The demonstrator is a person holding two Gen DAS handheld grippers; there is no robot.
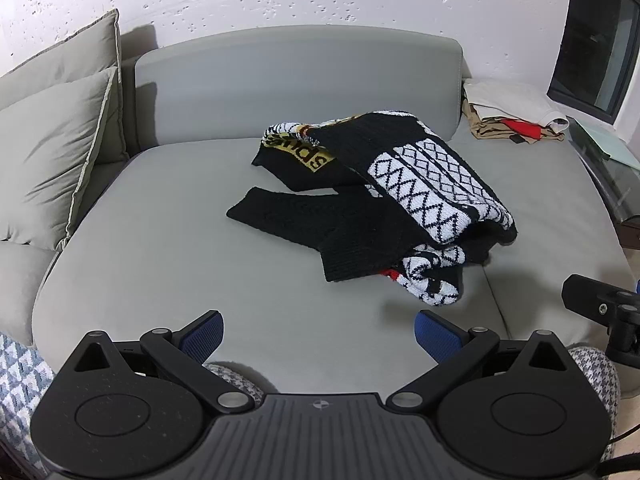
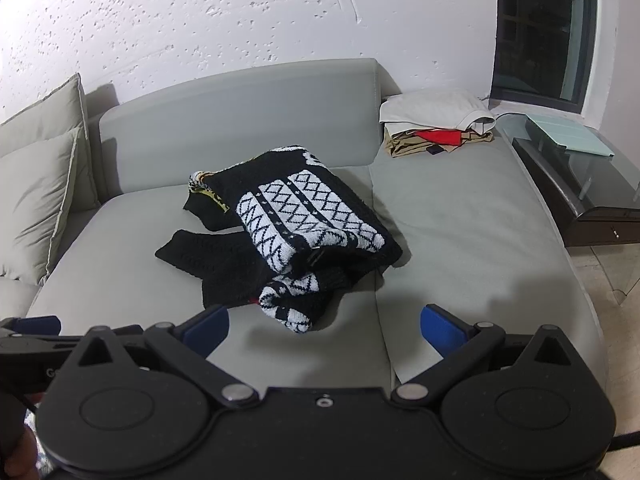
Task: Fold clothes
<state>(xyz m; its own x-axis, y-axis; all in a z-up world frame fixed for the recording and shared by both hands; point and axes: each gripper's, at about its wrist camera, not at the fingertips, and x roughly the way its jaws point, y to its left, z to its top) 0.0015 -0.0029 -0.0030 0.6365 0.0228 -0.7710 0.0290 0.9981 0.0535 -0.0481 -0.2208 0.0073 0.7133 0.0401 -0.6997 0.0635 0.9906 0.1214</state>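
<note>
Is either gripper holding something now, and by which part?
Nothing is held. The left gripper and right gripper are open, short of the sweater.

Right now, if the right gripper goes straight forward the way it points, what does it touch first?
Probably the black and white sweater. The right gripper is open, holds nothing, and points over bare sofa cushion toward the sweater's near, low end. Depth is unclear; if it is tilted downward, the cushion could come first.
</note>
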